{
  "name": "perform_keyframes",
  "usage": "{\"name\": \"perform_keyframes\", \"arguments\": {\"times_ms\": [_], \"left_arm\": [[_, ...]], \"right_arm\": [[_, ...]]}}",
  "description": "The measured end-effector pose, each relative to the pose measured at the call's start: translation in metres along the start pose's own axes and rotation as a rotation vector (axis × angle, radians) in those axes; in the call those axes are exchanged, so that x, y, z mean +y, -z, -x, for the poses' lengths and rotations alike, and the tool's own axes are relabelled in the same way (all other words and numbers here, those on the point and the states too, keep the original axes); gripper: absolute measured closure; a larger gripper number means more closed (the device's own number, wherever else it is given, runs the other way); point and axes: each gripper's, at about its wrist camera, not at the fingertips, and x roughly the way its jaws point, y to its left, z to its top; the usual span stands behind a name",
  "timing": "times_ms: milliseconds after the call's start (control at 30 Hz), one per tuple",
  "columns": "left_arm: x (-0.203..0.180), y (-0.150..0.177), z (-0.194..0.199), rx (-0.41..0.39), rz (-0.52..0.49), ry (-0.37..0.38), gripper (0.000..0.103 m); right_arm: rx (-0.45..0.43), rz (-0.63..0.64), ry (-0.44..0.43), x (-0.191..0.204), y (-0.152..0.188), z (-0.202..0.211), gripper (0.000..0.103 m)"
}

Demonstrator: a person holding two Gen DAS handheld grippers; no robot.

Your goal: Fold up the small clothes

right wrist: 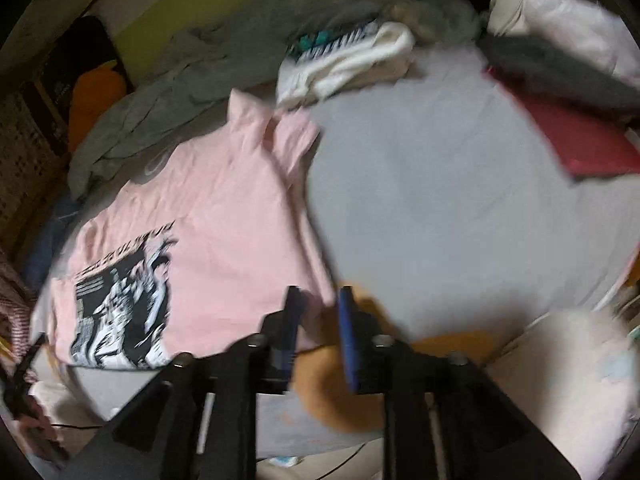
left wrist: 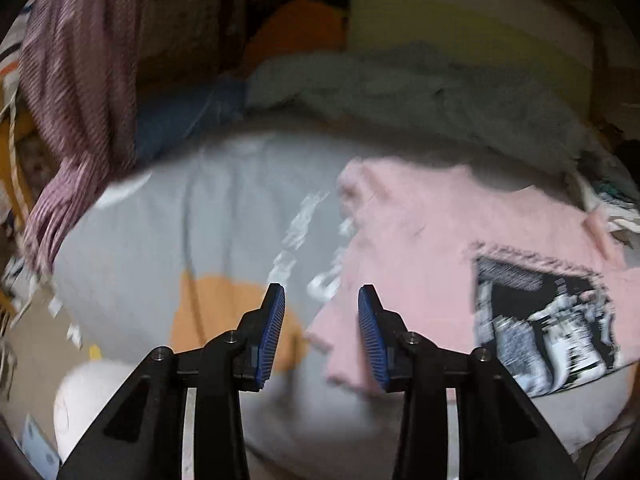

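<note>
a grey bed sheet [right wrist: 440, 200] fills both frames. the pink t-shirt [right wrist: 224, 208] lies flat at centre left of my right view, its black-and-white print [right wrist: 120, 304] at lower left. a white folded garment [right wrist: 344, 64] sits at the upper centre. my left gripper [left wrist: 321, 332] hovers with fingers apart, holding nothing. my right gripper [right wrist: 319, 332] is narrowly parted at the shirt's edge; blur hides any contact.

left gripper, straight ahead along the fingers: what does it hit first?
Probably the left edge of the pink T-shirt, or the grey bedsheet just beside it. The left gripper is open and empty, aimed at that boundary. Motion blur makes depth uncertain.
</note>
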Motion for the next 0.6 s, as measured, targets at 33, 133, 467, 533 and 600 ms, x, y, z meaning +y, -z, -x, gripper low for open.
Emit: {"name": "perform_keyframes", "arguments": {"times_ms": [33,133,467,533,600], "left_arm": [[-0.007,-0.006,0.002,-0.018,-0.023,0.014,0.066],[-0.032,-0.025,0.006,-0.071,-0.09,0.038,0.066],[-0.125,-0.024,-0.051,-0.053,-0.136,0.344,0.069],[-0.137,-0.015,-0.06,-0.061,-0.166,0.335,0.069],[-0.141,-0.01,-0.068,-0.04,-0.189,0.325,0.069]], "right_arm": [[-0.031,0.012,0.024,-0.003,-0.006,0.005,0.076],[-0.101,0.024,0.038,-0.002,-0.028,0.016,0.076],[-0.197,0.352,-0.254,0.133,-0.032,-0.021,0.076],[-0.187,0.351,-0.23,0.154,-0.027,-0.048,0.076],[-0.144,0.336,-0.262,0.165,-0.019,-0.07,0.076]]}}
